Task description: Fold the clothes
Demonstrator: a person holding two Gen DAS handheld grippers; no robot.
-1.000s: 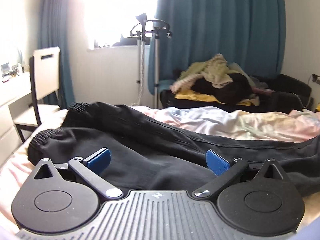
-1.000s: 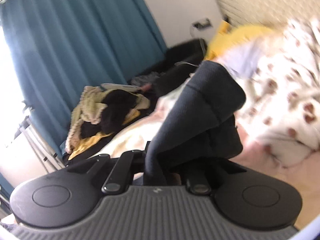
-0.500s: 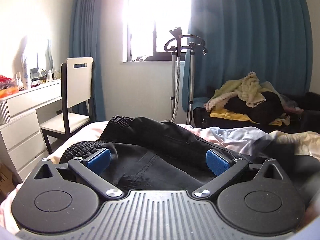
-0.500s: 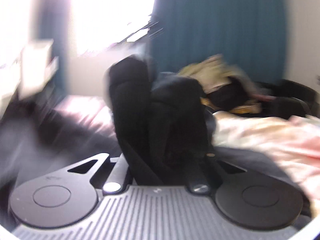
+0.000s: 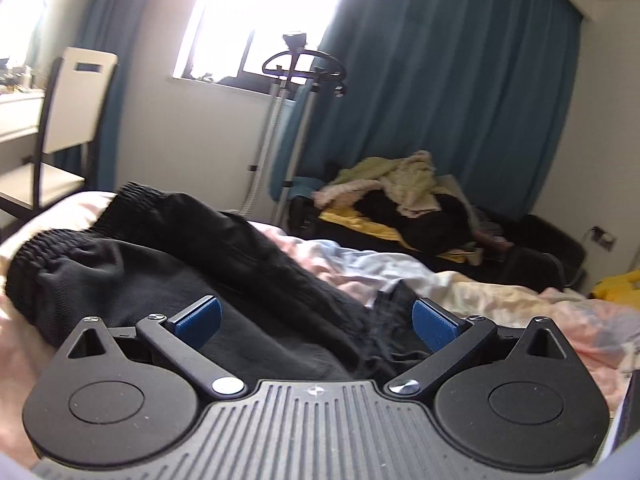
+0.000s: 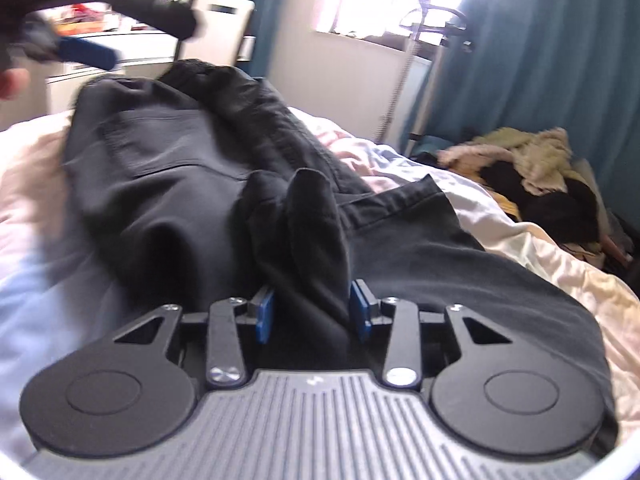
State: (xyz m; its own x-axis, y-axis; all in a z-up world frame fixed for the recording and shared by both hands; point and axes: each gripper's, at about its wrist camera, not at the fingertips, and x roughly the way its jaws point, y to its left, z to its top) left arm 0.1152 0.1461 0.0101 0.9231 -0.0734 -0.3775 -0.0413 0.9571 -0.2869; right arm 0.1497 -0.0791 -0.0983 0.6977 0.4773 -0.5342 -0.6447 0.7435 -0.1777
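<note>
Pastel bedding — a crumpled pink, pale blue and cream bed cover [image 5: 404,268] — fills the lower part of both views, with teal pleated curtains [image 5: 460,100] hanging behind it beside a bright window [image 5: 260,16]. On the cover lie the black trousers with a ribbed elastic waistband [image 6: 160,168], the largest item on the bed. In the right wrist view the waistband end points away towards the white chair with a dark frame [image 5: 76,108], and the legs run back towards the camera. A patch pocket shows on the seat of the fabric. Past the far edge of the bed sits a heap of yellow, cream and black clothes [image 5: 404,196], and a metal garment-steamer stand [image 5: 296,80] rises in front of the window.

The right claw [image 6: 311,312] has its blue pads drawn in on a bunched fold of the trousers; the cloth stands up in a ridge between them and the pads press it from both sides.

The left claw [image 5: 316,324] is spread wide — its blue pads are well apart and grip nothing. It hangs just above the trousers, near the waistband. In the right wrist view it appears blurred at the top left corner, above the waistband.
</note>
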